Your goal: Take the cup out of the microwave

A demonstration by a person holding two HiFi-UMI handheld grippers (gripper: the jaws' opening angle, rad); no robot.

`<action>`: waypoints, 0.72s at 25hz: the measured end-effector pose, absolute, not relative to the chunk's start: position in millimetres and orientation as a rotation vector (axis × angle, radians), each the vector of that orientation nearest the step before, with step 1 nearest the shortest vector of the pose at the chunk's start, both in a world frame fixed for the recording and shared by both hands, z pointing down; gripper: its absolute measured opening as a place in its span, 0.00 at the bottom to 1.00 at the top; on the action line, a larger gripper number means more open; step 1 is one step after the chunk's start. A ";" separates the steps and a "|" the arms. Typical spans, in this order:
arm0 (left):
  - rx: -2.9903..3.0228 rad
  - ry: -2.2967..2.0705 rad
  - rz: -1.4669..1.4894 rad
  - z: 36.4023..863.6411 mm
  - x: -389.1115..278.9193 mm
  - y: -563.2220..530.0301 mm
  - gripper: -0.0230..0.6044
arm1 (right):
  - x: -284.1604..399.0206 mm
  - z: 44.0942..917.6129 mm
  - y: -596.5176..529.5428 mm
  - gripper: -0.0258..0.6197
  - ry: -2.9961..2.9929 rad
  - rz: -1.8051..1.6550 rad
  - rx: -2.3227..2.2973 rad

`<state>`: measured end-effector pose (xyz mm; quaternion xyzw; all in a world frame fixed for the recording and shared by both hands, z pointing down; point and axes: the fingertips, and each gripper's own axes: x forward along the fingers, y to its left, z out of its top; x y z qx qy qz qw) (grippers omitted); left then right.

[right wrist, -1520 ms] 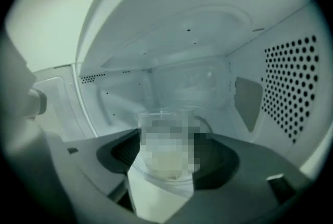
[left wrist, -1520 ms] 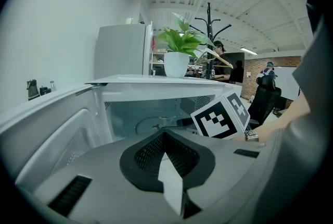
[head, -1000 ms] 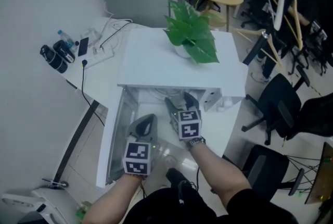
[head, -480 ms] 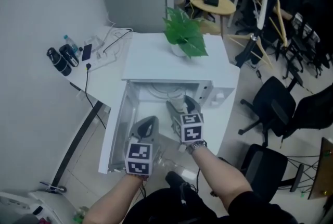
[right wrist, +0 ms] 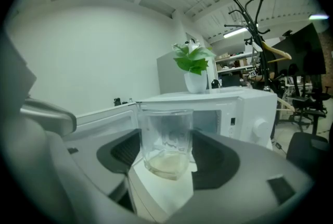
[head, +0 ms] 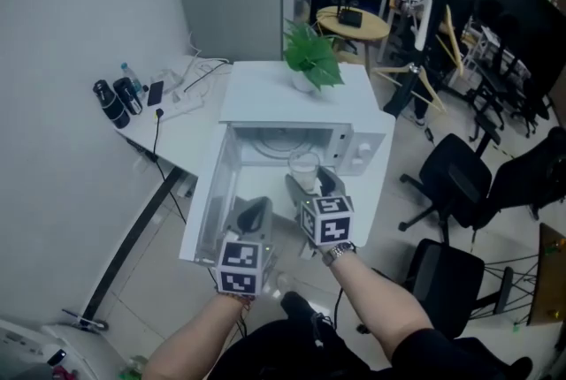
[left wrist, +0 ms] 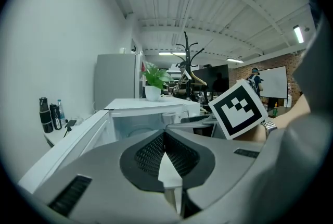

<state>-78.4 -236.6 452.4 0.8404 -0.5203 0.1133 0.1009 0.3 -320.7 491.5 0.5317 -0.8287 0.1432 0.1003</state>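
lower centre: left gripper (head: 251,212), jaws pressed together, empty. just right of it: right gripper (head: 307,181) clamped on clear cup (head: 303,166), mid-frame, just before open microwave (head: 292,91). door (head: 205,206) swung left. plant (head: 310,60) on top.

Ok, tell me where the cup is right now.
In the head view the cup is right of centre, gripped between the fingers of the right gripper, at the open front of the white microwave.
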 end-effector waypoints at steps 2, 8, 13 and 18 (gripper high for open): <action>2.495 -1.535 0.327 449.4 -80.3 -222.7 0.03 | -1.1 484.3 -304.3 0.56 -2.455 0.416 1.572; 2.520 -1.537 0.304 436.9 -86.7 -189.5 0.03 | -6.0 463.2 -263.0 0.56 -2.482 0.425 1.568; 2.530 -1.531 0.293 429.4 -88.8 -169.5 0.03 | -5.2 447.2 -237.1 0.56 -2.504 0.448 1.573; 2.544 -1.528 0.277 420.0 -86.7 -157.5 0.03 | -2.0 430.5 -217.1 0.56 -2.525 0.439 1.571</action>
